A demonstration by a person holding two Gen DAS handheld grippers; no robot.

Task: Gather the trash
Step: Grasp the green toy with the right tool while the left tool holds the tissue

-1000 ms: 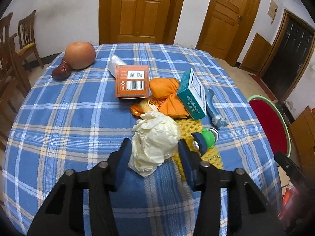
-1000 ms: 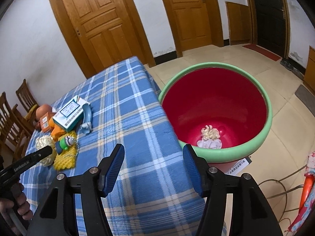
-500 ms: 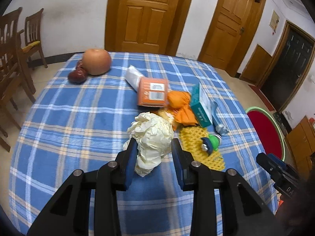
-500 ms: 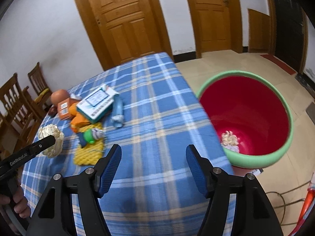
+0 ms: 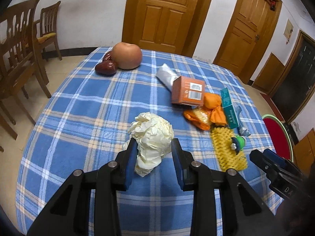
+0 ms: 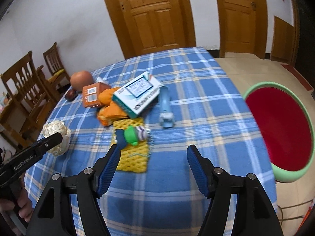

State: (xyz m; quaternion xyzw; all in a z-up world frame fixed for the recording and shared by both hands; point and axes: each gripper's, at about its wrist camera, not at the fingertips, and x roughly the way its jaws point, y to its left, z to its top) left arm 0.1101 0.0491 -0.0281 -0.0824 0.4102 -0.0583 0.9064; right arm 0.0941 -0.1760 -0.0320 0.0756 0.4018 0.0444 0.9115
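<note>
My left gripper point(image 5: 154, 149) is shut on a crumpled cream paper wad point(image 5: 152, 135) and holds it above the blue plaid table point(image 5: 82, 106). The wad also shows in the right wrist view point(image 6: 57, 135) behind the left gripper's finger point(image 6: 49, 142). My right gripper point(image 6: 153, 157) is open and empty over the table's near edge. Ahead of it lie a yellow foam net point(image 6: 133, 153) with a green toy point(image 6: 132, 134), an orange bag point(image 6: 110, 106), a teal box point(image 6: 137, 94), an orange box point(image 6: 92, 96) and a light blue tube point(image 6: 166, 110). The red bin with a green rim point(image 6: 279, 129) stands on the floor at right.
An apple point(image 5: 128, 56) and dark red dates point(image 5: 105, 67) sit at the table's far end, with a white packet point(image 5: 167, 76) nearby. Wooden chairs point(image 5: 17, 45) stand at left. Doors line the back wall. The right gripper's body point(image 5: 275, 169) shows at lower right in the left wrist view.
My left gripper closed on the paper wad and lifted it back off the table. My right gripper swung left from over the red bin to over the table.
</note>
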